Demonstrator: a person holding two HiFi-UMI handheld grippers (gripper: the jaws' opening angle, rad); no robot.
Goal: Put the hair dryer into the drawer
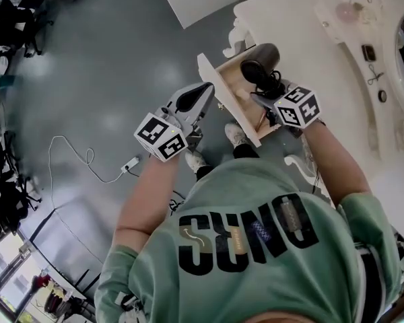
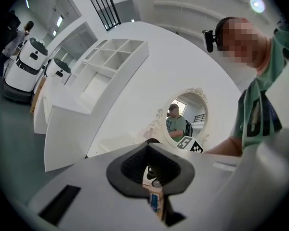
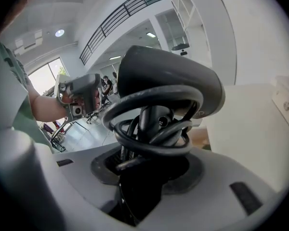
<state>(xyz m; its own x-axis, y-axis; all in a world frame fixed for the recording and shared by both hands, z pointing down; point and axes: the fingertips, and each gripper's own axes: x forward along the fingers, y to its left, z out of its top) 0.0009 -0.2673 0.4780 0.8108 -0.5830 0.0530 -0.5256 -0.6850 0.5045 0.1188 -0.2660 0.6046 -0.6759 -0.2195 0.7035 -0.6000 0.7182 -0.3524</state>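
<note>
A dark grey hair dryer (image 1: pixel 261 64) with its black cord coiled round the handle hangs just above the open wooden drawer (image 1: pixel 234 103) of a white dressing table. My right gripper (image 1: pixel 266 97) is shut on the handle and cord. In the right gripper view the hair dryer (image 3: pixel 173 76) fills the middle, barrel on top, with my right gripper (image 3: pixel 143 177) closed around the handle below it. My left gripper (image 1: pixel 203 93) hovers just left of the drawer's white front panel, its jaws together with nothing held. The left gripper (image 2: pixel 156 201) view shows only a thin slit between them.
The white dressing table (image 1: pixel 310 39) carries scissors (image 1: pixel 374 76) and a glass dish (image 1: pixel 357 9). An oval mirror (image 2: pixel 185 114) stands on it. A white cable and power strip (image 1: pixel 130 164) lie on the grey floor at the left. My feet stand below the drawer.
</note>
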